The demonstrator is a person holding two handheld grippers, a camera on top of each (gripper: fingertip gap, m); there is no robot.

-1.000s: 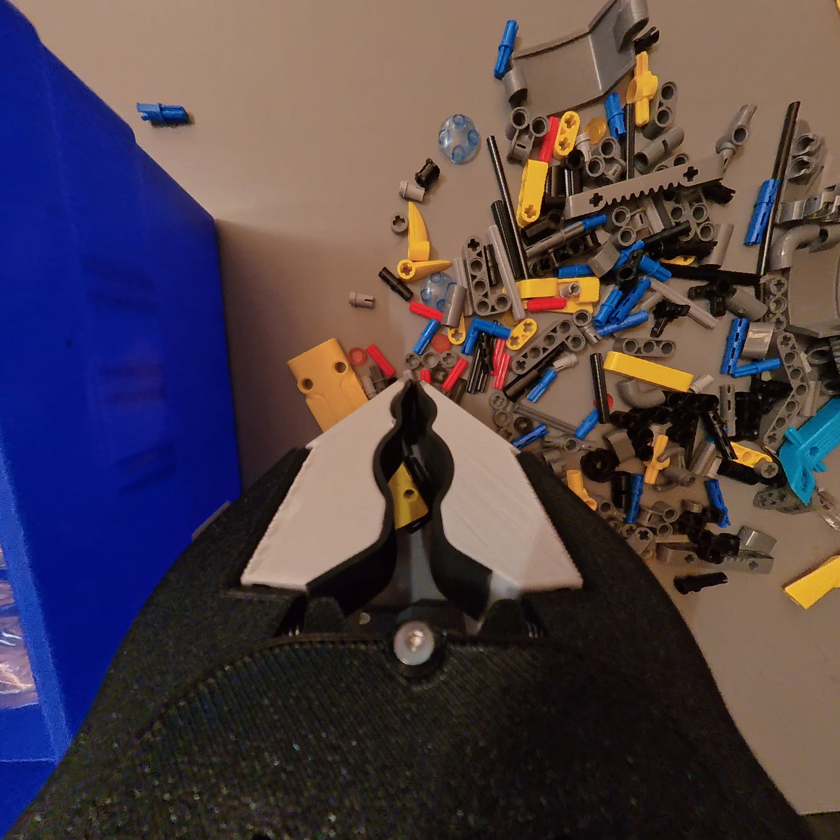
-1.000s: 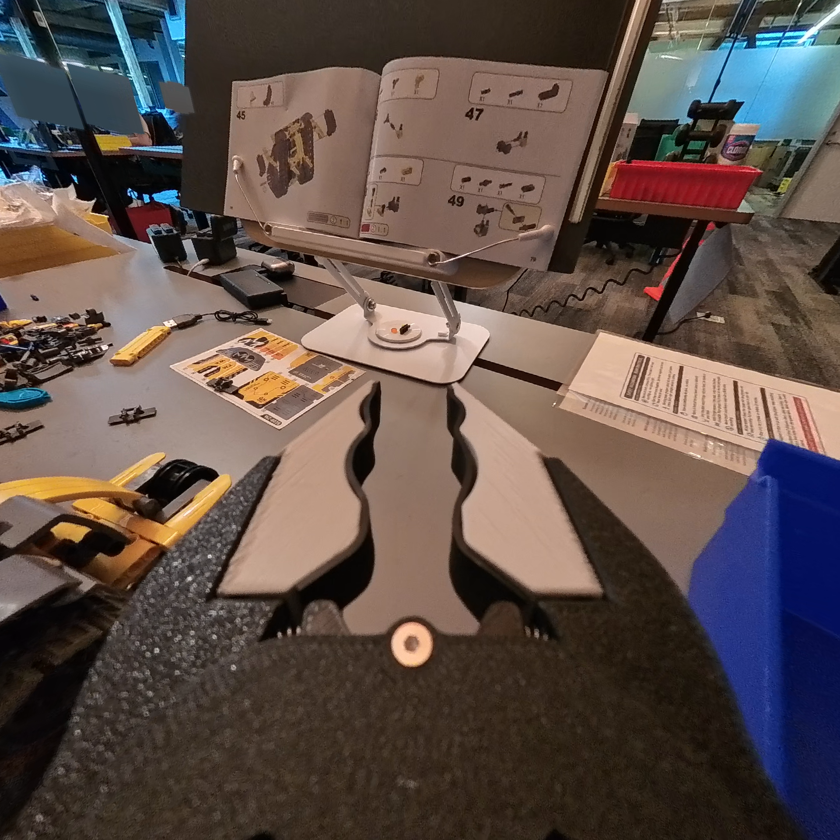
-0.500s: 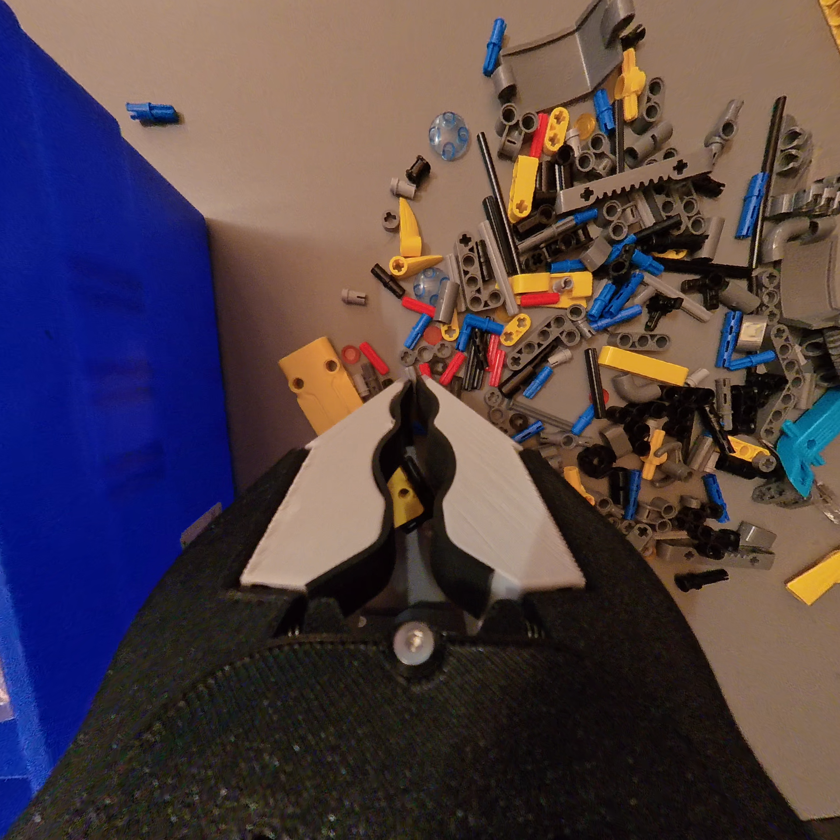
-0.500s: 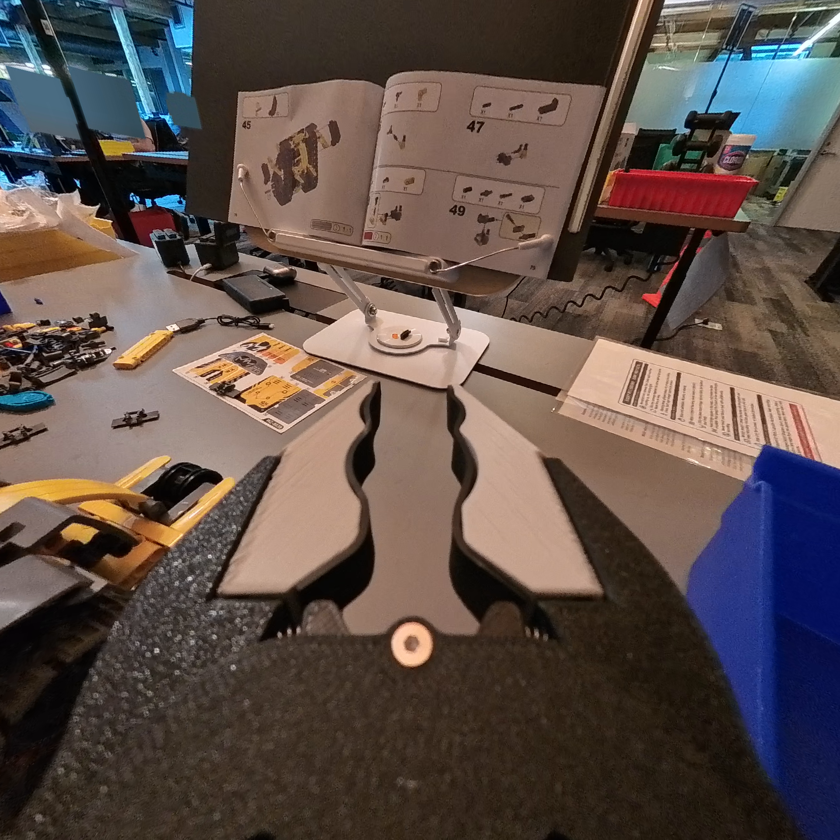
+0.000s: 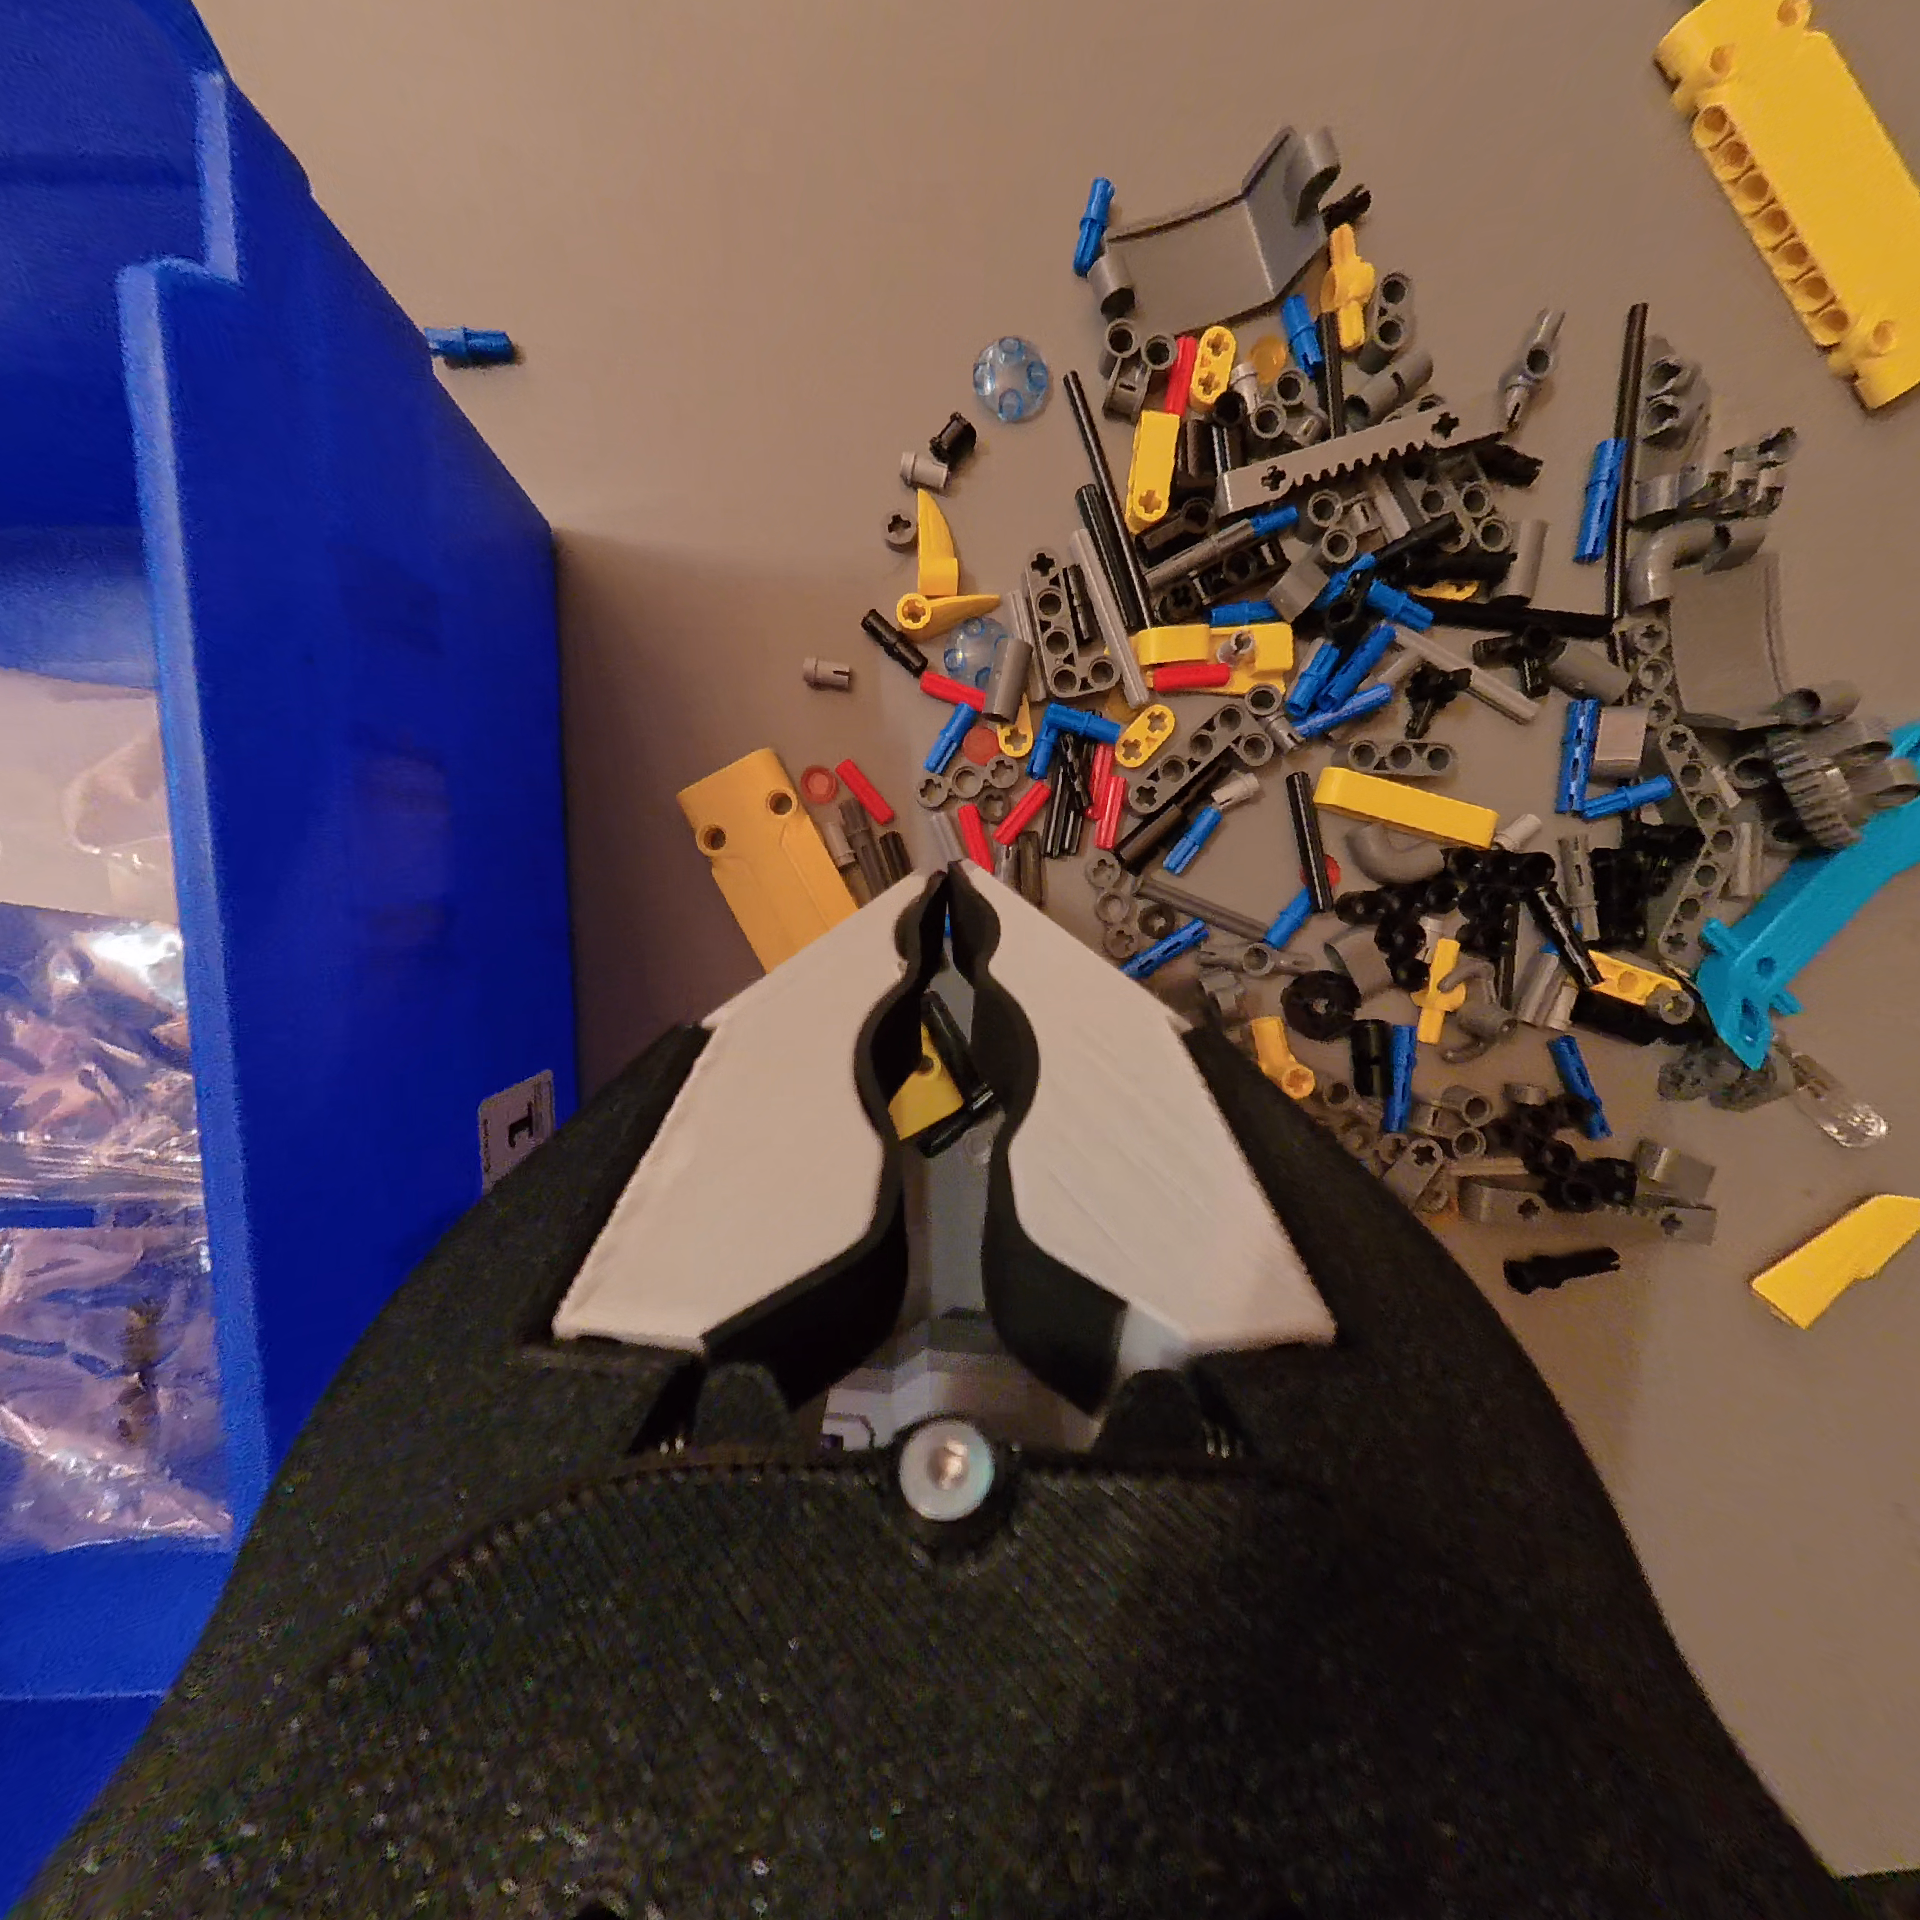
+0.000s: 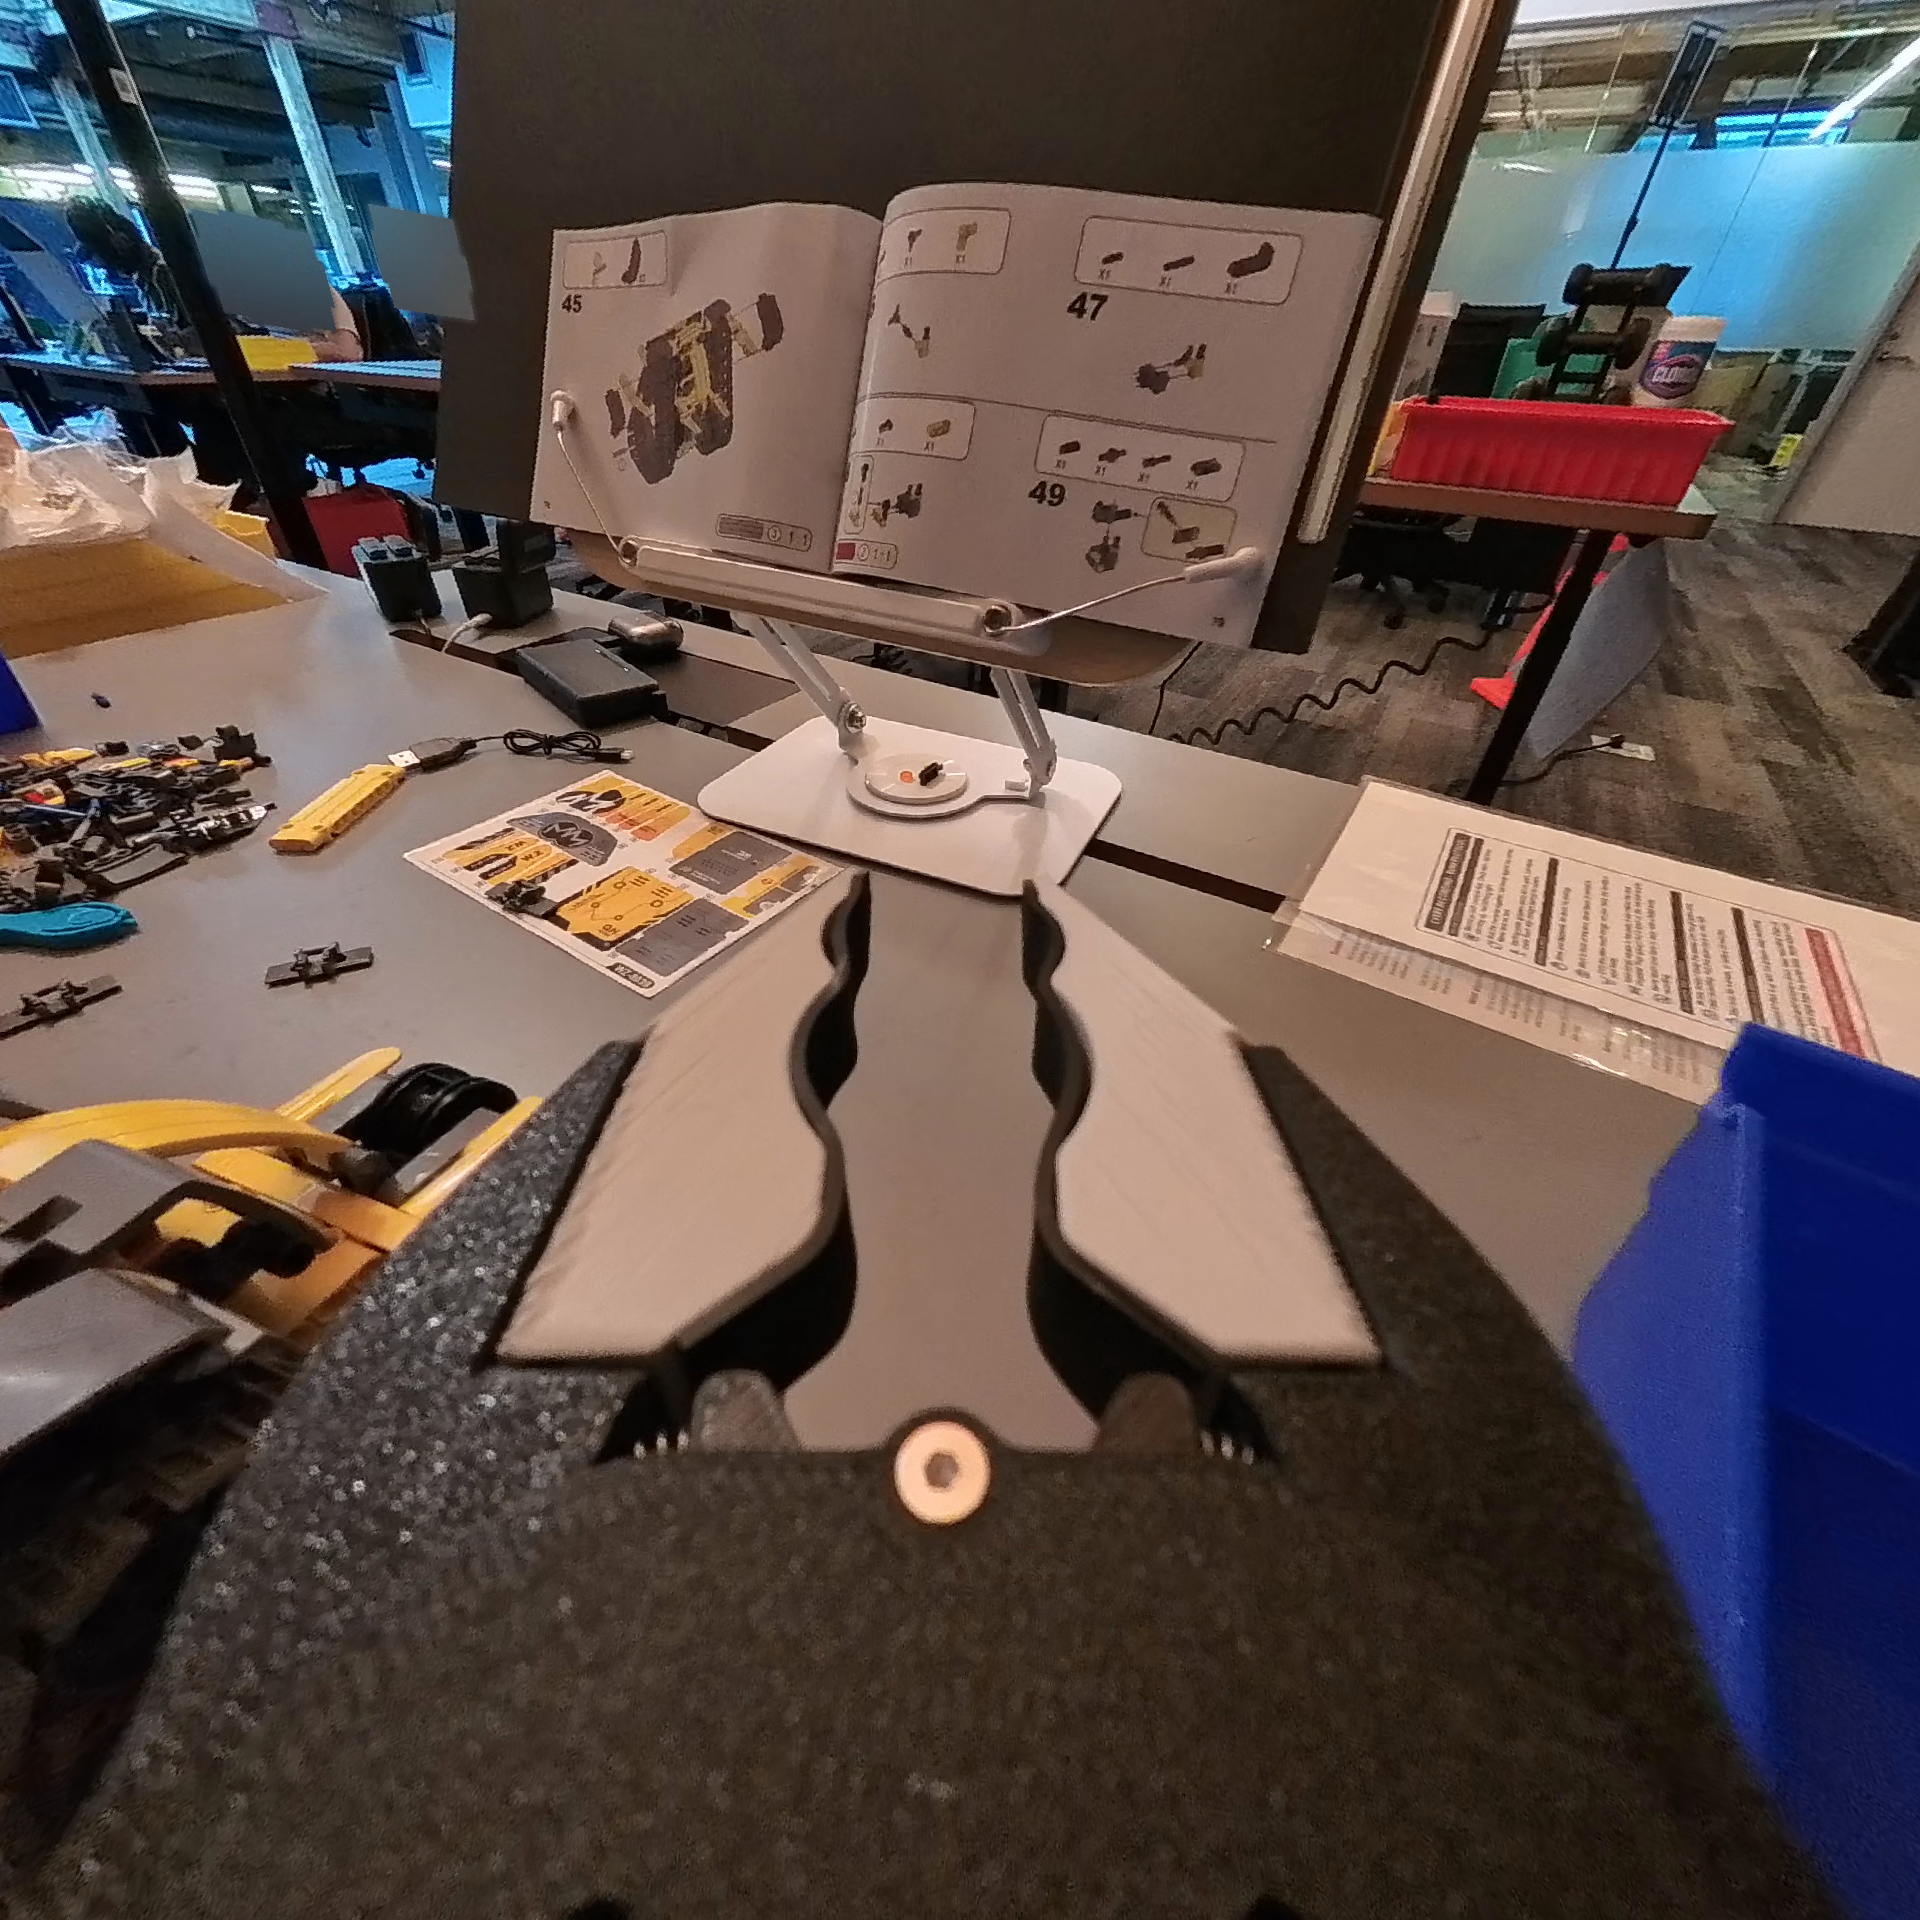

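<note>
The left gripper [image 5: 948, 883] points down at a grey desk [image 5: 727, 208], its two white fingers pressed together at the tips. In the hollow between them, behind the tips, sits a small yellow and black piece [image 5: 928, 1081]; the fingers appear to pinch it, though the contact itself is hard to make out. Just beyond the tips lies a yellow panel with two holes [image 5: 764, 852], partly hidden by the left finger. Close on the left stands a blue bin [image 5: 343, 727] holding clear plastic bags [image 5: 83, 1091]. To the right of the tips spreads a dense pile of small building parts [image 5: 1299, 727] in grey, black, blue, red and yellow. A turquoise curved part [image 5: 1787, 925] lies at the pile's right side, and a long yellow beam [image 5: 1808, 187] lies at the far right corner of that view. A single blue pin [image 5: 468, 341] lies apart, beside the bin.

The right gripper [image 6: 943, 894] is level over the desk, fingers spread apart with nothing between them. Near its left side is a partly built yellow and grey model [image 6: 208, 1174]; near its right side, another blue bin [image 6: 1787, 1351]. Farther on lie a sticker sheet [image 6: 623, 883] and, toward the right edge, a printed page in a clear sleeve [image 6: 1600, 925]. Beyond the fingertips a white stand [image 6: 914, 810] holds an open instruction booklet [image 6: 935, 395].
</note>
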